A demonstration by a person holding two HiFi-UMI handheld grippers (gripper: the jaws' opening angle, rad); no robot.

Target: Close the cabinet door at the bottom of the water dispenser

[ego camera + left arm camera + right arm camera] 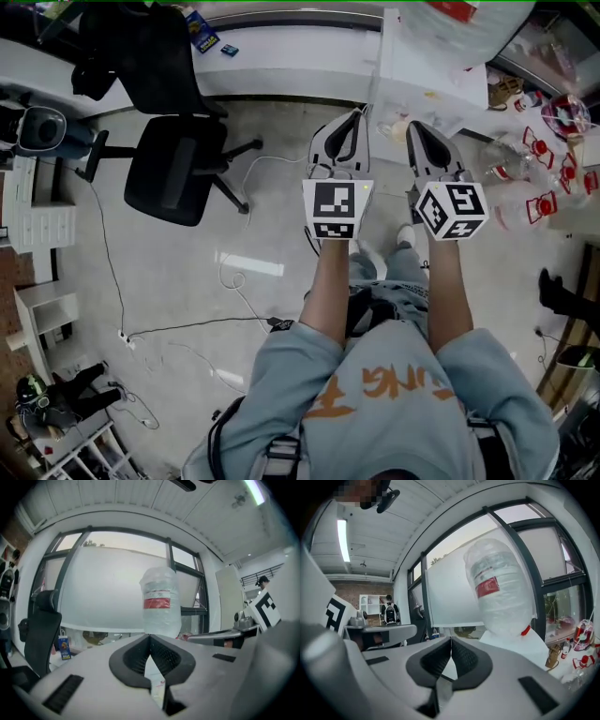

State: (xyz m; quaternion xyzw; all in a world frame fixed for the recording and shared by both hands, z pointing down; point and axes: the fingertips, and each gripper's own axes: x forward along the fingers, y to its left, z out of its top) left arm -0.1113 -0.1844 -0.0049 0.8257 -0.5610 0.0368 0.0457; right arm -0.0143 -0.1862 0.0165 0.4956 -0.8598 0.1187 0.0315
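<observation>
Standing on a pale floor, facing a white dispenser just ahead, with a black chair well off to the left. Topped by a clear bottle, neck down, long axis upright.

Left gripper clenched, pads meeting, nothing between them. Right gripper clenched too and likewise empty. Both held up side by side at about bottle level, pointing nearly level at the dispenser, touching nothing.

Likely trouble from here:
- Knocking the bottle on the way down, with both grippers so near it and so high.
- Skidding off the door if pushed with closed tips at a slant; a flat, square push probably safer.
- Catching a foot in the cable on the floor while stooping.

Door itself hidden in every view; by the task's wording, at the dispenser's foot, well below both grippers. Cannot tell which way it faces, how far it stands open, or on which edge it hangs. Probably an upright panel, long axis vertical like the dispenser's, but only a guess.
</observation>
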